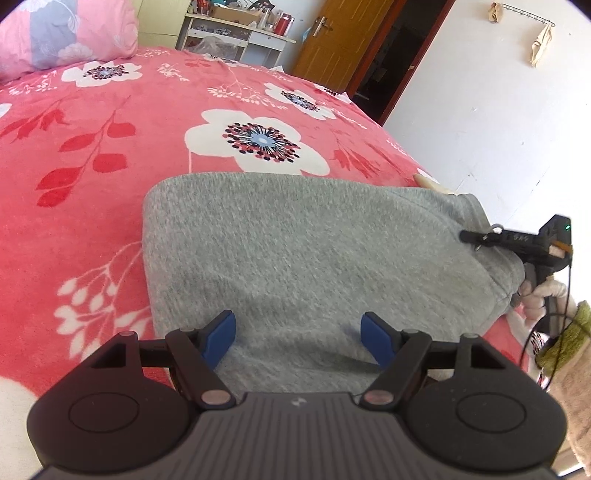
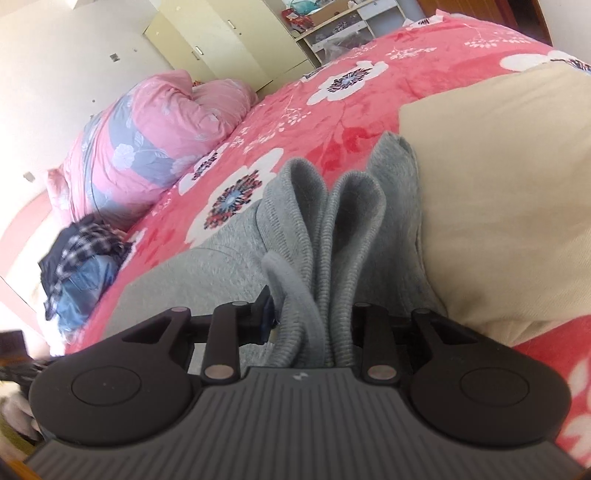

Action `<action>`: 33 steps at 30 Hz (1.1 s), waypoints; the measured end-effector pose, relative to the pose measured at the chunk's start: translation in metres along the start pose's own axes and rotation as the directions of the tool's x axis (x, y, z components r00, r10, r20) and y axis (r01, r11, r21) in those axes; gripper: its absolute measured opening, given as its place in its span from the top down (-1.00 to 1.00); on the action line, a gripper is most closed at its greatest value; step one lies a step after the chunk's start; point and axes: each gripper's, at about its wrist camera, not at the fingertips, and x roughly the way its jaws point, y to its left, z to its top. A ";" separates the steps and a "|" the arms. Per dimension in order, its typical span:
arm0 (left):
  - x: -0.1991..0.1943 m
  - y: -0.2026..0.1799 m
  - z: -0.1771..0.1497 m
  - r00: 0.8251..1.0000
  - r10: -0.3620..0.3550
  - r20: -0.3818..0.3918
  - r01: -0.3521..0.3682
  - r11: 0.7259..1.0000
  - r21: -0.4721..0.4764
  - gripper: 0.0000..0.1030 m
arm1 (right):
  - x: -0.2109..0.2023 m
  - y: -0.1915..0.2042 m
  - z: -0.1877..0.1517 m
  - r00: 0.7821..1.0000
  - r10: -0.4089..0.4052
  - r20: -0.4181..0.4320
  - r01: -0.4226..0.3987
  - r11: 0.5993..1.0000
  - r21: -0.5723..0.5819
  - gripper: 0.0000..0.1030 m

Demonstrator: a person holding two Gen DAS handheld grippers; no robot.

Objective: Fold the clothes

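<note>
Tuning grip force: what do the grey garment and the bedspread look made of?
Grey garment: heathered knit, likely cotton-blend fleece, matte; ribbed band bunched in the right gripper. Bedspread: plush, fuzzy pile, probably polyester fleece, with a printed floral pattern.

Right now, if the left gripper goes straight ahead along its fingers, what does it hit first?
Likely the grey garment: the left gripper is open, its fingers already over that fabric. Height above it is unclear; beyond lies the floral blanket.

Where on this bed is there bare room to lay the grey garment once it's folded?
The widest bare stretch of the pink floral blanket lies between the grey garment and the pink pillow. It is crowded on the grey garment's other side, where a beige cloth touches it, and by the plaid clothes pile near the pillow.
</note>
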 end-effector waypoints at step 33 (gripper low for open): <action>-0.116 0.088 -0.039 0.979 -0.100 0.177 0.150 0.944 -0.294 -0.61 | -0.091 0.233 -0.124 0.890 -0.145 0.432 0.336 0.848 -0.409 -0.98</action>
